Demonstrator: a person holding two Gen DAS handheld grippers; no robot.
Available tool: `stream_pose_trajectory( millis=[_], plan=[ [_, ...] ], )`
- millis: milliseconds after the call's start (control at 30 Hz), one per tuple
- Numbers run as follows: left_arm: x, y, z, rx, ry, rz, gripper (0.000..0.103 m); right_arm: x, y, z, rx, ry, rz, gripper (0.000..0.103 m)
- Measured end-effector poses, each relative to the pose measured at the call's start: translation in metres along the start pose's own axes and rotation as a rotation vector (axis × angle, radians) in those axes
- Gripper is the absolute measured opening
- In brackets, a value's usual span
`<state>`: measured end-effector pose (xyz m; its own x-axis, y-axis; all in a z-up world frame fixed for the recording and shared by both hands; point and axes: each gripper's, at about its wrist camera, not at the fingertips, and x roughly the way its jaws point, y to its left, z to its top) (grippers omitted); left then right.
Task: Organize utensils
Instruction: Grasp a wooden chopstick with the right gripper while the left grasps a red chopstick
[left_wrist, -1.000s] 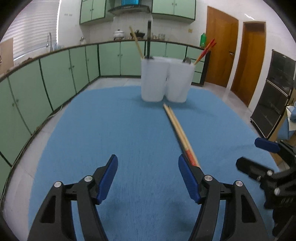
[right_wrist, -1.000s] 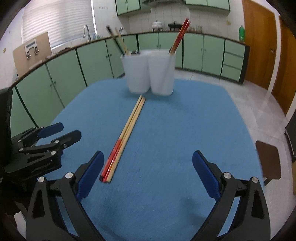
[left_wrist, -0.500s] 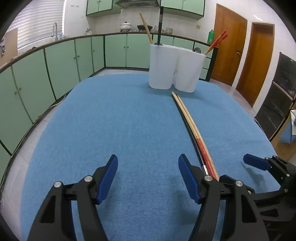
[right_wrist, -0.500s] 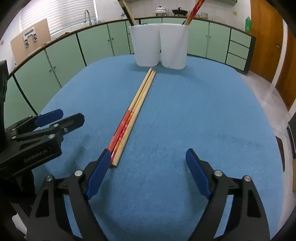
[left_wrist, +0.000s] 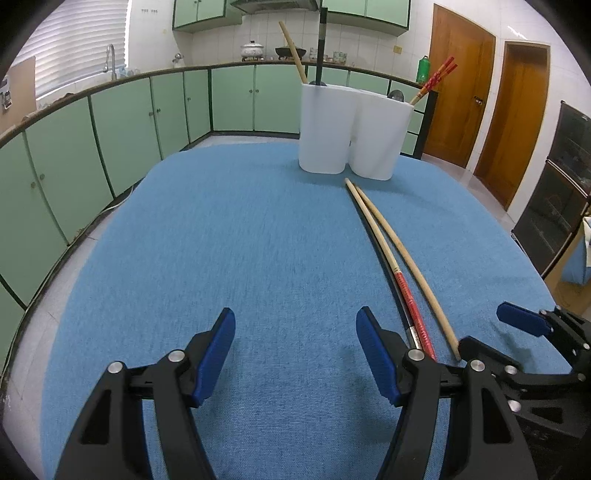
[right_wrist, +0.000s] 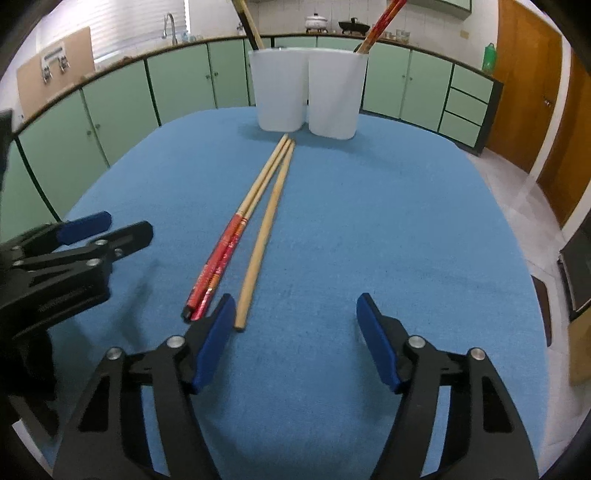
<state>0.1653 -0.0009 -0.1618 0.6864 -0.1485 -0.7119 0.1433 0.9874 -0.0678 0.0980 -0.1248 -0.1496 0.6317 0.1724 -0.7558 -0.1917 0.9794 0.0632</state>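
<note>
Red-handled chopsticks (right_wrist: 225, 251) and a plain wooden chopstick (right_wrist: 266, 229) lie on the blue table cloth (right_wrist: 369, 221), pointing at two white holders (right_wrist: 279, 92) (right_wrist: 334, 96). My right gripper (right_wrist: 295, 314) hovers at their near ends with its jaws closing. The plain stick's end lies just inside its left pad, unpressed. My left gripper (left_wrist: 295, 332) stands open over bare cloth, left of the chopsticks (left_wrist: 406, 291). Each gripper shows in the other's view: right gripper (left_wrist: 498, 332), left gripper (right_wrist: 110, 229).
The left holder (left_wrist: 325, 127) contains a wooden stick and a black one, the right holder (left_wrist: 380, 136) red chopsticks. Green cabinets (left_wrist: 122, 133) ring the table on the left and behind. Wooden doors (left_wrist: 461, 92) and a dark appliance (left_wrist: 554, 184) stand to the right.
The right gripper's jaws have narrowed. The plain chopstick's near end has swung right, away from the red ones. The left gripper's jaws keep the same width.
</note>
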Motion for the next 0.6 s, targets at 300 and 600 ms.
stream_pose_trajectory(
  millis=[300, 600],
  plan=[
    [-0.004, 0.0, -0.002, 0.012, -0.01, 0.01, 0.067, 0.005, 0.014, -0.004, -0.009, 0.031, 0.059, 0.035],
    [-0.003, -0.004, -0.002, 0.034, 0.004, -0.001, 0.067, 0.008, 0.017, 0.0, 0.004, 0.038, 0.067, 0.007]
  ],
)
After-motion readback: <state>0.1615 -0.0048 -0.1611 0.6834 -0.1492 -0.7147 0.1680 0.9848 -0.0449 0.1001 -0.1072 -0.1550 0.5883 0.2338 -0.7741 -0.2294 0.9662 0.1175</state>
